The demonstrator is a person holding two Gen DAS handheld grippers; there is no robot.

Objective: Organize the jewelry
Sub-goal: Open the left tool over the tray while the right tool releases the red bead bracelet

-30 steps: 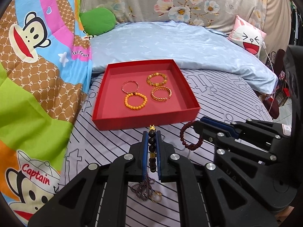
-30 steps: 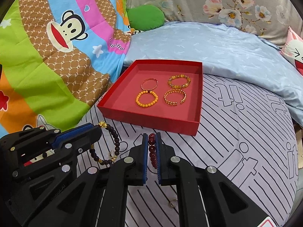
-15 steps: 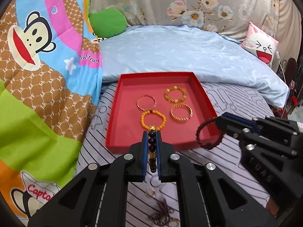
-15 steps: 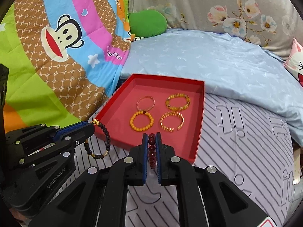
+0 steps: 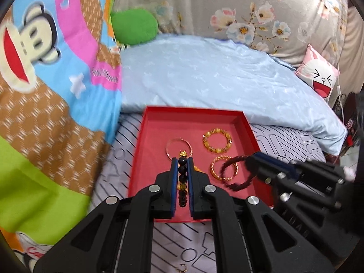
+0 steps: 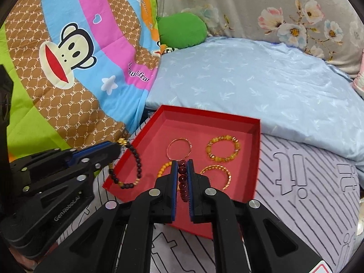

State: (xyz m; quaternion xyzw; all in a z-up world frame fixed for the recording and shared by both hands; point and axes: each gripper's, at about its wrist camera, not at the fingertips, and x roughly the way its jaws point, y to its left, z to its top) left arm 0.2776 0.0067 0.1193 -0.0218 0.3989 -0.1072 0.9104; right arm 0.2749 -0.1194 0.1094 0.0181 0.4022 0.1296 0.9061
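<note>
- Only the left wrist view showed a small gold ring (image 5: 181, 269) lying on the striped sheet (image 5: 286, 141) by the bottom edge.
- The left gripper (image 5: 182, 159) was clamped on the dark bead bracelet (image 6: 133, 167), which hung over the red tray's (image 6: 256, 159) near-left corner.
- The right gripper (image 6: 182, 162) pinched the red bead bracelet (image 6: 182, 182) above the tray floor, its bead line running along the fingers.
- Bare floor lay left of the gold bangle (image 6: 179, 148).

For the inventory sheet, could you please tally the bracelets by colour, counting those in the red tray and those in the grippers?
Gold or yellow bracelets lying in the red tray: 4
Dark black-beaded bracelet with gold charm, in left gripper: 1
Dark red beaded bracelet, in right gripper: 1
Total: 6
</note>
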